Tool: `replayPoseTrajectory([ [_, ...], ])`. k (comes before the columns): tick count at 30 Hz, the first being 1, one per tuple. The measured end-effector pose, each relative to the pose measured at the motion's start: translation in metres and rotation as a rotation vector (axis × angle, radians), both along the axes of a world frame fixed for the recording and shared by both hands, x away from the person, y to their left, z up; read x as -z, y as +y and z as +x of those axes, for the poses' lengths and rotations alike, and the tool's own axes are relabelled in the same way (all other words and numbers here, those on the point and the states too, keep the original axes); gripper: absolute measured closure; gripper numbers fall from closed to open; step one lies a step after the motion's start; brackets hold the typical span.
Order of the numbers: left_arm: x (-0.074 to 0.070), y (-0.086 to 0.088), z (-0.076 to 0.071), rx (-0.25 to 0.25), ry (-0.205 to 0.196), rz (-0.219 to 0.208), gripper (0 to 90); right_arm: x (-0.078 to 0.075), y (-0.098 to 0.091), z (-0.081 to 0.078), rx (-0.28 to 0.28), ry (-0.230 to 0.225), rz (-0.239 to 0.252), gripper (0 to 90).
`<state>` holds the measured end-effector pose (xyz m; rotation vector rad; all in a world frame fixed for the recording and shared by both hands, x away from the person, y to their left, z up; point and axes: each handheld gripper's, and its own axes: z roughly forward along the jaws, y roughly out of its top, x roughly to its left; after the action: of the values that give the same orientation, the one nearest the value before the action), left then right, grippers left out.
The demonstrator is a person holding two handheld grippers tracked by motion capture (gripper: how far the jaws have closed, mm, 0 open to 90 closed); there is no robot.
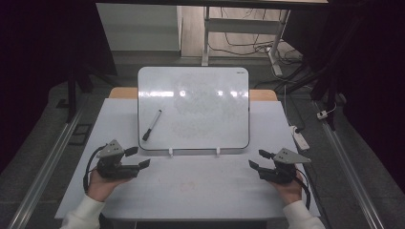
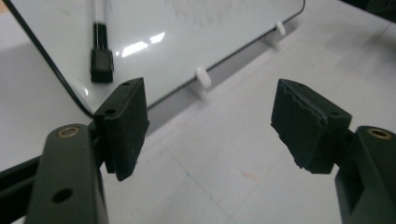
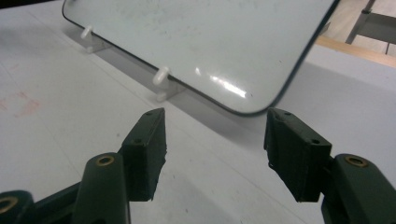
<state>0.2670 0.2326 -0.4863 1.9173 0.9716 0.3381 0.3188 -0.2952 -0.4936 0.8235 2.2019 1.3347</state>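
Note:
A white board (image 1: 193, 107) leans on two small white pegs (image 1: 170, 151) in the middle of the table (image 1: 191, 186). A black-capped marker (image 1: 151, 125) lies on its lower left part, and its cap end (image 2: 101, 60) shows in the left gripper view. My left gripper (image 1: 137, 157) sits low at the board's near left corner, open and empty. My right gripper (image 1: 258, 159) sits by the near right corner (image 3: 252, 109), open as well, nothing between its jaws.
The board (image 2: 187, 32) carries faint smeared traces. A white power strip (image 1: 300, 137) lies on the floor right of the table. A desk frame with cables (image 1: 248, 33) stands beyond the far edge. Faint red marks (image 3: 23, 105) stain the tabletop.

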Motion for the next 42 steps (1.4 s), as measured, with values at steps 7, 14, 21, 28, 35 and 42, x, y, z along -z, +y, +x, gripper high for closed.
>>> replayPoseTrajectory([
  [7,0.020,0.006,-0.013,-0.010,0.019,0.011,26.8,0.010,-0.015,-0.008,0.016,0.002,-0.039,37.3],
  [14,0.027,0.005,-0.015,-0.022,0.008,0.027,26.7,0.016,-0.016,-0.005,0.021,0.012,-0.060,36.8],
  [21,0.028,0.001,-0.011,-0.021,-0.006,0.049,26.4,0.017,-0.012,-0.005,0.007,0.003,-0.094,36.7],
  [28,0.028,0.003,-0.011,-0.029,-0.009,0.043,26.3,0.018,-0.011,-0.004,0.004,0.008,-0.098,36.6],
  [35,0.028,0.003,-0.011,-0.030,-0.006,0.047,26.3,0.019,-0.010,-0.004,0.003,0.012,-0.102,36.6],
  [42,0.028,0.003,-0.010,-0.034,-0.002,0.047,25.7,0.018,-0.010,-0.004,0.003,0.012,-0.105,36.6],
])
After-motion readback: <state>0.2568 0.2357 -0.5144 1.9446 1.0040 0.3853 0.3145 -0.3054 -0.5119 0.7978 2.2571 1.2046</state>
